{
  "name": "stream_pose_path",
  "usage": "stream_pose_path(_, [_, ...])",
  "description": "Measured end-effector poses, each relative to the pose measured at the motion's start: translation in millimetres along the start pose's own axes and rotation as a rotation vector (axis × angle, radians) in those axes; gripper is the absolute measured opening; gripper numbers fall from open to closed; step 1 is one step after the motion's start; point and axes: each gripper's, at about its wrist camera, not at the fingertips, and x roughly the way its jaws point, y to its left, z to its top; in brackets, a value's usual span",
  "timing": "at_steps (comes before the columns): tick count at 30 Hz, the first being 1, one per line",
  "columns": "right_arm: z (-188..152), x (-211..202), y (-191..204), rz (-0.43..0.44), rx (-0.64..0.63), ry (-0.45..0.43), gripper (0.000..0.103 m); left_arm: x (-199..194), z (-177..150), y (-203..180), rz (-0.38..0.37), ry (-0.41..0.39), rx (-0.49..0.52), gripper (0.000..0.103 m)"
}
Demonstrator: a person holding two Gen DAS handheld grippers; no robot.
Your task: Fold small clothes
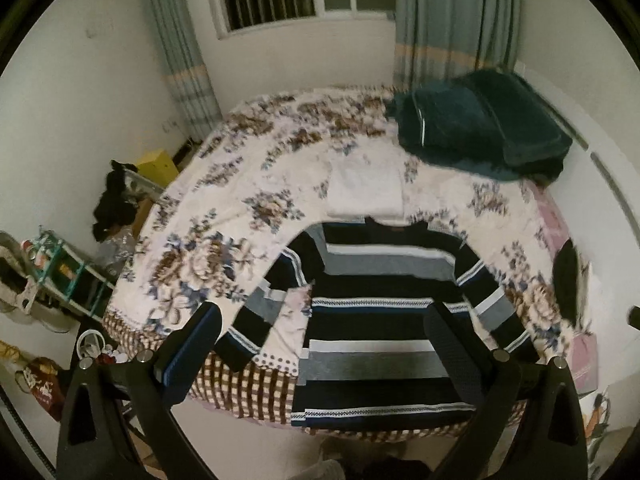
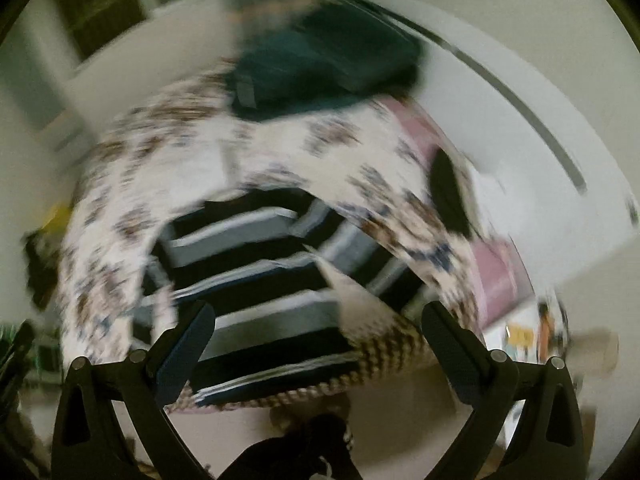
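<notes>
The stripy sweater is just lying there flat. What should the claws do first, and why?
Probably lower the left claw onto a sleeve of the striped sweater to fold it inward. The sweater lies spread on the floral bedsheet, and both claws, including the right claw, are open and empty.

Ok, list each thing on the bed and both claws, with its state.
Striped navy, grey and white knit sweater: spread flat, unfolded, hem at the bed edge.
Small white cloth: folded.
Dark teal plush blanket: folded, stacked.
Left claw: open, empty.
Right claw: open, empty.
</notes>
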Motion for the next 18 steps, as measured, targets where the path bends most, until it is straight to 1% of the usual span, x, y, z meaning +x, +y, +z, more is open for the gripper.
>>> stream_pose_path(2, [4.0,43.3,-42.1,-0.042,0.080,0.057,0.103,28.0,-5.8,-8.9,0.018,0.015,0.026,0.103])
stream_pose_path(4, [5.1,93.9,-92.9,-0.054,0.178,0.111,0.103,62.4,-13.2,-22.5,0.046,0.036,0.056,0.103])
stream_pose_path(5, [5.6,122.4,-120.6,-0.058,0.236,0.142,0.103,76.3,-17.1,-29.1,0.053,0.046,0.065,0.103])
stream_pose_path(6, [3.3,143.5,-146.1,-0.050,0.274,0.154,0.103,100.2,-19.7,-44.6,0.073,0.064,0.081,0.103])
stream_pose_path(7, [3.5,179.1,-175.5,-0.039,0.336,0.183,0.103,110.6,-26.3,-47.4,0.082,0.079,0.087,0.103])
stream_pose_path(8, [2.3,207.0,-200.5,-0.045,0.379,0.206,0.103,132.5,-30.4,-60.4,0.099,0.114,0.098,0.103])
stream_pose_path(9, [-0.6,224.2,-222.9,-0.046,0.406,0.218,0.103,143.6,-35.8,-62.8,0.107,0.131,0.103,0.103])
stream_pose_path(12, [-12.5,313.8,-288.2,-0.044,0.521,0.283,0.103,194.2,-54.8,-88.9,0.144,0.204,0.108,0.103])
stream_pose_path(14, [-28.9,381.7,-319.3,-0.035,0.581,0.349,0.102,218.6,-69.4,-93.8,0.161,0.245,0.101,0.103])
stream_pose_path(15, [-34.5,401.0,-327.1,-0.024,0.599,0.365,0.102,233.8,-77.5,-98.7,0.175,0.275,0.093,0.103])
stream_pose_path(16, [-44.0,430.2,-335.7,-0.010,0.623,0.393,0.102,248.8,-86.6,-102.0,0.182,0.306,0.079,0.103])
stream_pose_path(18, [-62.3,477.6,-341.8,0.011,0.662,0.449,0.101,272.1,-102.7,-105.6,0.206,0.362,0.060,0.103])
